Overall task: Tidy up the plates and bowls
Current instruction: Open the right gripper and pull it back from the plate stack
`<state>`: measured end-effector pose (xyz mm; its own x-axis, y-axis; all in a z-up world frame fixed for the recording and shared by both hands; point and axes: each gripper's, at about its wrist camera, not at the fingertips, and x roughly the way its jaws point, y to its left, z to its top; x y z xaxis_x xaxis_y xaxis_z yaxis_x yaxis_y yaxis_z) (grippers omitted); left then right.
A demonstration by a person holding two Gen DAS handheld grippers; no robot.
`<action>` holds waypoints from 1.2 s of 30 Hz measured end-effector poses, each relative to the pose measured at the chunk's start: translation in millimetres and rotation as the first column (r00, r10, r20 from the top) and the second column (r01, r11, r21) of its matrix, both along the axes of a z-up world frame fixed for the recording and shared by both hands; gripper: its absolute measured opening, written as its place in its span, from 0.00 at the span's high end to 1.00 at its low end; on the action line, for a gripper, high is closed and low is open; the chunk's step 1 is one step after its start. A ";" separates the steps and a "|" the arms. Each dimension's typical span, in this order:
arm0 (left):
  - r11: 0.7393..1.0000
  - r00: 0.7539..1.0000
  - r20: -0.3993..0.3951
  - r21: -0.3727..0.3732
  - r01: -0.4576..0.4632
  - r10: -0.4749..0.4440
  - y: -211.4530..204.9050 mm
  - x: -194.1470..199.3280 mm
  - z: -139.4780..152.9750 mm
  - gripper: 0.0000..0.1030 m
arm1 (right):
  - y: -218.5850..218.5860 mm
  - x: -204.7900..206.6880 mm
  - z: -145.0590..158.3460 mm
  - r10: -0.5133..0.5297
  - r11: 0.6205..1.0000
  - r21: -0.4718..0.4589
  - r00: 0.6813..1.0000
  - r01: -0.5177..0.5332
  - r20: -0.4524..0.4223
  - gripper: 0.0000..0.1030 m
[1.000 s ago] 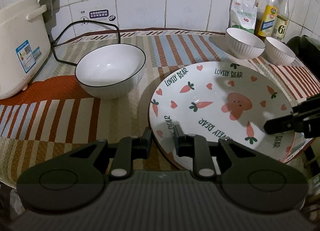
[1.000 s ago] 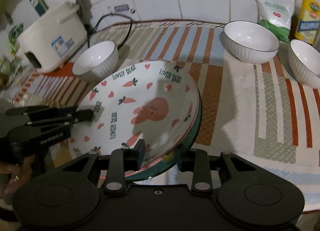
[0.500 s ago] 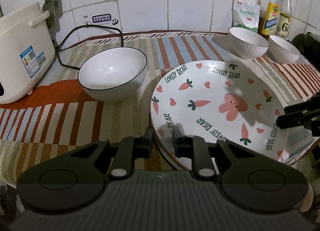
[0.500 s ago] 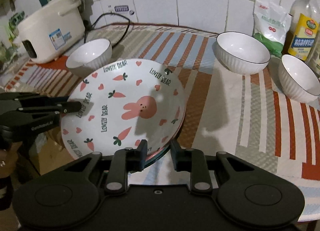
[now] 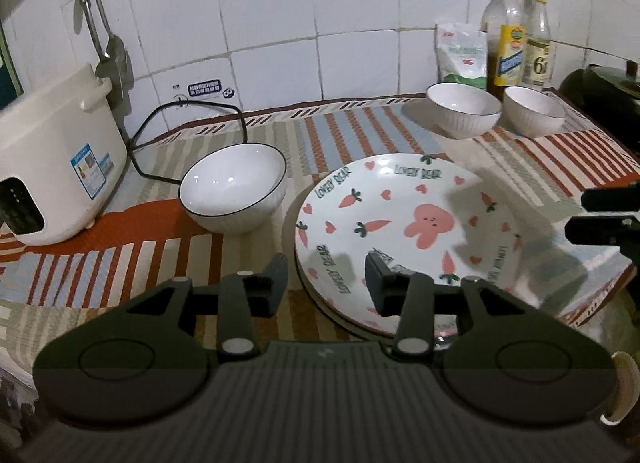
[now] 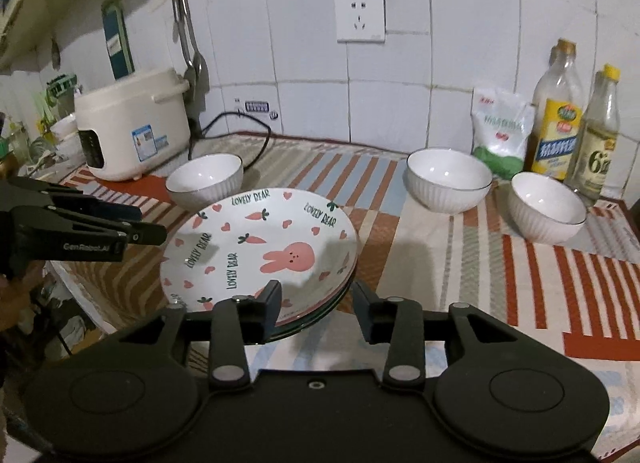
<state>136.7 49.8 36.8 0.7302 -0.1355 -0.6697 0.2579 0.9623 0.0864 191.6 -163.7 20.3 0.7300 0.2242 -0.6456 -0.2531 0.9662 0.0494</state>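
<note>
Both grippers, left gripper (image 5: 326,283) and right gripper (image 6: 316,309), are now opened and drawn back from the plate stack (image 6: 260,251), which is left resting on the counter (image 6: 440,263) near its front edge. The plates are judged stacked; three bowls (image 6: 448,179) remain apart.

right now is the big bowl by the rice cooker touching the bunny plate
Apart. In the left wrist view, a strip of striped cloth shows between the big bowl and the rim of the bunny plate. The right wrist view overlaps them, so it settles nothing.
</note>
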 end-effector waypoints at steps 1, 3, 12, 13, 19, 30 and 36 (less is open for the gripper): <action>1.000 1.000 -0.004 -0.003 0.005 -0.005 -0.5 -3.5 2.0 0.57 | 0.3 -5.7 3.1 0.002 1.000 -0.007 1.000 -0.002 0.013 0.52; 1.000 1.000 -0.009 -0.015 0.014 -0.014 -0.8 -11.5 6.1 0.52 | 0.5 -17.2 8.8 0.009 1.000 -0.018 0.999 -0.008 0.036 0.51; 0.998 0.998 0.031 -0.032 0.060 -0.059 -4.5 -49.7 26.3 0.38 | -5.0 -69.5 37.4 0.016 0.999 -0.051 0.986 -0.008 0.165 0.36; 0.997 0.997 0.040 -0.031 0.066 -0.065 -5.9 -53.8 28.7 0.37 | -6.6 -74.3 39.7 0.015 0.998 -0.056 0.984 -0.005 0.177 0.34; 0.993 0.991 0.080 -0.054 0.108 -0.104 -14.0 -73.7 42.3 0.25 | -16.0 -97.6 48.9 -0.007 0.996 -0.084 0.973 0.027 0.229 0.28; 0.976 0.975 0.130 -0.098 0.195 -0.182 -48.6 -81.8 56.8 0.12 | -47.4 -118.0 53.7 -0.065 0.993 -0.079 0.951 0.093 0.303 0.15; 0.958 0.965 0.151 -0.160 0.237 -0.214 -84.2 -65.7 58.1 0.09 | -73.6 -120.6 51.6 -0.054 0.989 -0.106 0.924 0.101 0.378 0.14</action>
